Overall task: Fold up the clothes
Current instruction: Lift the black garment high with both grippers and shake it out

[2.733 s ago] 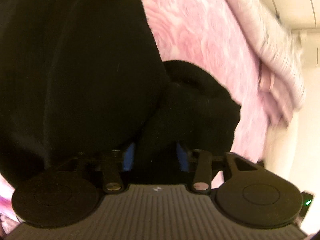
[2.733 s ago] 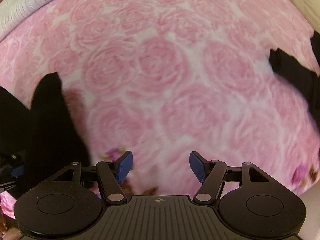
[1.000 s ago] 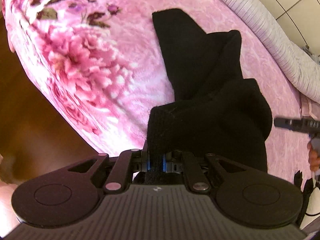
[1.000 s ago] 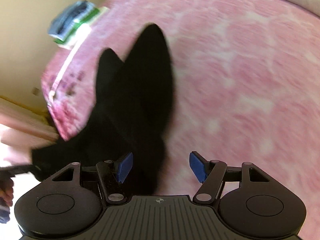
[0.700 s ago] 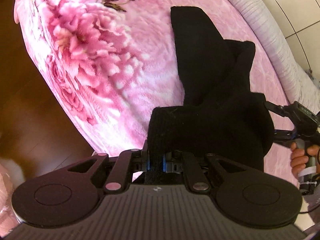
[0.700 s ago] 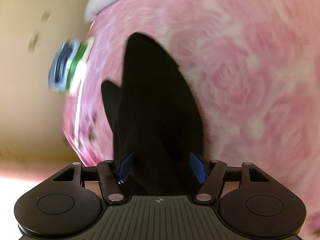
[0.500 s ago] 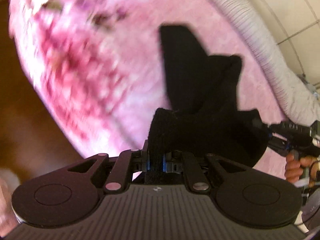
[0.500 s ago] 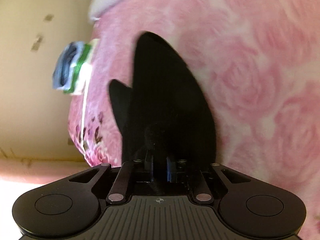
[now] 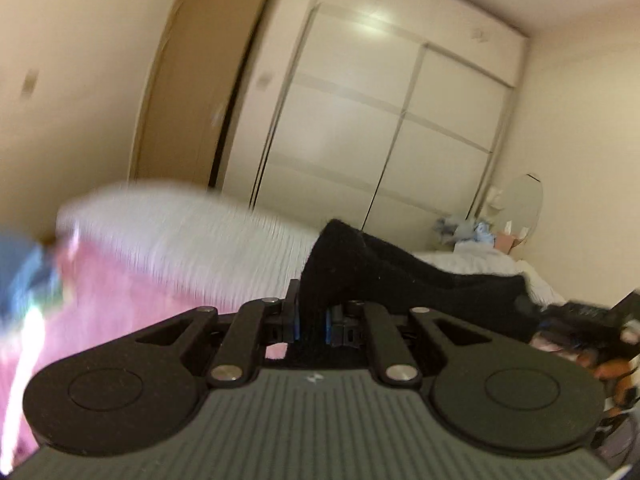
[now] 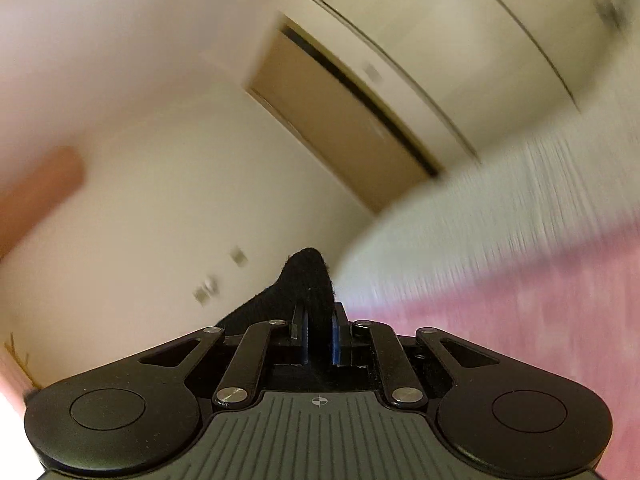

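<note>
While the left claw (image 9: 311, 322) clenches one edge of the black garment (image 9: 384, 272), the right claw (image 10: 318, 338) grips another. Pink bedding (image 10: 520, 312) blurs beneath, a wardrobe (image 9: 380, 120) behind.

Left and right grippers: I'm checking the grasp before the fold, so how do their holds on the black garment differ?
The left gripper has a broad stretch of black garment running off to its right toward the right gripper; the right gripper shows only a small peak of cloth above its fingers, with the rest trailing left. Both are shut on the garment, and both views look out toward the door.
</note>
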Tool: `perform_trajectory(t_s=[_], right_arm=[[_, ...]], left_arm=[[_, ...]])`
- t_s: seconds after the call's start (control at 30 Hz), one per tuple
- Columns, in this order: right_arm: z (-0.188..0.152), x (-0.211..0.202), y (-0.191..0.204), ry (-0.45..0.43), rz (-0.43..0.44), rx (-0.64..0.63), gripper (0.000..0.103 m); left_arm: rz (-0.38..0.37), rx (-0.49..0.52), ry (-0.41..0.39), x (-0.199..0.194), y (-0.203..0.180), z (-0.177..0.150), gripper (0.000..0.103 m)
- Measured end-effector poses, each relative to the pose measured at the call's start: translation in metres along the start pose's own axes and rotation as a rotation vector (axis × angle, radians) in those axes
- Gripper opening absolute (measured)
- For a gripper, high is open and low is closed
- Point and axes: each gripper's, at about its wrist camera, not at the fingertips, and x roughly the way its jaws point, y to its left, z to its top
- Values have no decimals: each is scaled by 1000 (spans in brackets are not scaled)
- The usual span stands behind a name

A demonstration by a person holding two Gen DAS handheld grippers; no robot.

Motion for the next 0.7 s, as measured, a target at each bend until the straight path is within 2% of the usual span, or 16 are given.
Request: perform_trajectory(t_s=[0.1, 0.17, 0.23, 0.33, 0.53, 0.7], right_arm=[[49, -23, 42, -115, 47, -138, 9], [64, -36, 64, -140, 43, -216, 9], [80, -50, 85, -166, 39, -293, 9], [96, -66, 112, -188, 29, -388, 9], [104, -74, 135, -182, 19, -368, 9], [120, -84, 149, -202, -7, -358, 9]], left_arm=[[-34, 83, -86, -13, -30, 47, 7], [-52, 116, -128, -25, -46, 67, 8], [-63, 130, -148, -36, -57, 79, 8], [-80, 117, -122, -39, -62, 86, 8], [-188, 37, -66, -31, -49, 86, 7], [-290, 53, -65, -18, -32, 107, 7]])
